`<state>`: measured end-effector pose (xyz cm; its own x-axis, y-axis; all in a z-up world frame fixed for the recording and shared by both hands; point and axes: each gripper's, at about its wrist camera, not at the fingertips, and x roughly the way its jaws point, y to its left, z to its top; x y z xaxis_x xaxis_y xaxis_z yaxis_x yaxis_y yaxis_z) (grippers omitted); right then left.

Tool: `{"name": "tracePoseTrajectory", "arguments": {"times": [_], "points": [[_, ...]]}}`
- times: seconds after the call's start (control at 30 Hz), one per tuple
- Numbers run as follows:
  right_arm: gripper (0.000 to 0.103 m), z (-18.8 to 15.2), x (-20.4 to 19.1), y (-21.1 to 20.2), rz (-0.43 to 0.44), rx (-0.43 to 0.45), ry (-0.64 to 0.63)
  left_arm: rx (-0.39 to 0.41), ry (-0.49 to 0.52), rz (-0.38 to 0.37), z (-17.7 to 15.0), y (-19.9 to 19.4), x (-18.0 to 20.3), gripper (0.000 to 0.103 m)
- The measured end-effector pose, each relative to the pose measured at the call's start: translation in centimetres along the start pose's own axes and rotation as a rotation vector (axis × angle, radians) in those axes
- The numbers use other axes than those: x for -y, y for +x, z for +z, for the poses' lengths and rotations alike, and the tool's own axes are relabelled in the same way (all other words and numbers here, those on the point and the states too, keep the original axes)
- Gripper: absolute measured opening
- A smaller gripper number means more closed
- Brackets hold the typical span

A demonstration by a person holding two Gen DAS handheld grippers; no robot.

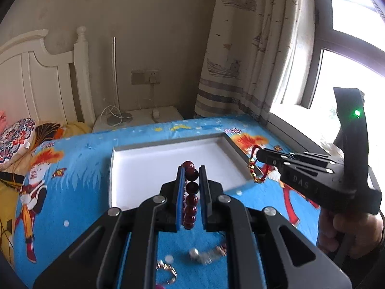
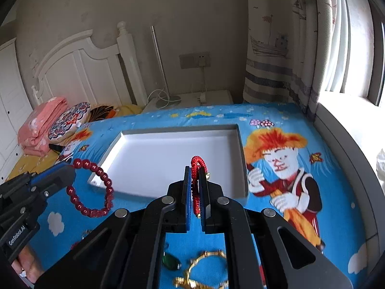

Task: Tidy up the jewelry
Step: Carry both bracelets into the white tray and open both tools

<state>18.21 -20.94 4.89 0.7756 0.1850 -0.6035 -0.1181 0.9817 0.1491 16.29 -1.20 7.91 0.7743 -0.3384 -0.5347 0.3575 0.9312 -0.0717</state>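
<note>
Two claws hold bracelets over the white tray.
The left claw (image 1: 191, 171) grips a bead bracelet (image 2: 92, 187) at the tray (image 1: 168, 159) edge; the right claw (image 2: 196, 172) grips a red cord bracelet (image 2: 197, 166).

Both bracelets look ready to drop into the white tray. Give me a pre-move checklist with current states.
1. Left tongs shut on dark red bead bracelet: ok.
2. Right tongs shut on red cord bracelet: ok.
3. White tray holds nothing yet: ok.
4. Bead bracelet over the tray's interior: not ok, it hangs at the near left corner.
5. Tongs apart from each other: ok.
6. Gold bracelet on the blue sheet: not ok, unsorted.
</note>
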Motion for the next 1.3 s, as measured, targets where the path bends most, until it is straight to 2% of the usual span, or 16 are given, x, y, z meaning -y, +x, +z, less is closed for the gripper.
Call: {"name": "tracePoseTrajectory", "arguments": {"times": [0.3, 0.57, 0.77, 0.87, 0.9, 0.97, 1.0, 1.03, 1.17, 1.23, 1.3], "points": [[0.008, 1.7, 0.3, 3.8, -0.040, -0.027, 0.002, -0.037, -0.017, 0.038, 2.1, 4.9, -0.9, 0.011], [0.008, 2.2, 0.4, 6.6, -0.076, -0.072, 0.001, -0.088, -0.032, 0.064, 1.7, 8.6, -1.5, 0.011], [0.008, 2.4, 1.0, 8.4, -0.096, -0.119, 0.019, -0.123, -0.044, 0.112, 1.1, 10.7, -2.7, 0.011], [0.012, 2.8, 1.5, 9.0, -0.127, -0.137, 0.029, -0.138, -0.061, 0.134, 0.9, 11.5, -3.5, 0.012], [0.018, 2.8, 1.6, 9.2, -0.130, -0.146, 0.033, -0.142, -0.064, 0.136, 0.9, 11.7, -3.7, 0.012], [0.037, 2.8, 1.8, 9.5, -0.133, -0.155, 0.040, -0.161, -0.068, 0.131, 0.7, 12.3, -4.1, 0.013], [0.053, 2.8, 1.8, 9.5, -0.141, -0.157, 0.040, -0.171, -0.073, 0.131, 0.5, 12.6, -4.3, 0.017], [0.062, 2.8, 1.9, 9.5, -0.149, -0.155, 0.041, -0.174, -0.075, 0.133, 0.5, 12.7, -4.4, 0.020], [0.073, 3.0, 2.2, 9.4, -0.170, -0.169, 0.062, -0.181, -0.098, 0.153, 0.2, 12.4, -5.3, 0.052], [0.078, 3.1, 2.4, 8.8, -0.191, -0.190, 0.074, -0.169, -0.109, 0.171, 0.2, 11.6, -5.7, 0.062], [0.081, 3.3, 2.3, 7.3, -0.190, -0.187, 0.076, -0.150, -0.112, 0.224, 0.2, 10.3, -6.4, 0.072]]}}
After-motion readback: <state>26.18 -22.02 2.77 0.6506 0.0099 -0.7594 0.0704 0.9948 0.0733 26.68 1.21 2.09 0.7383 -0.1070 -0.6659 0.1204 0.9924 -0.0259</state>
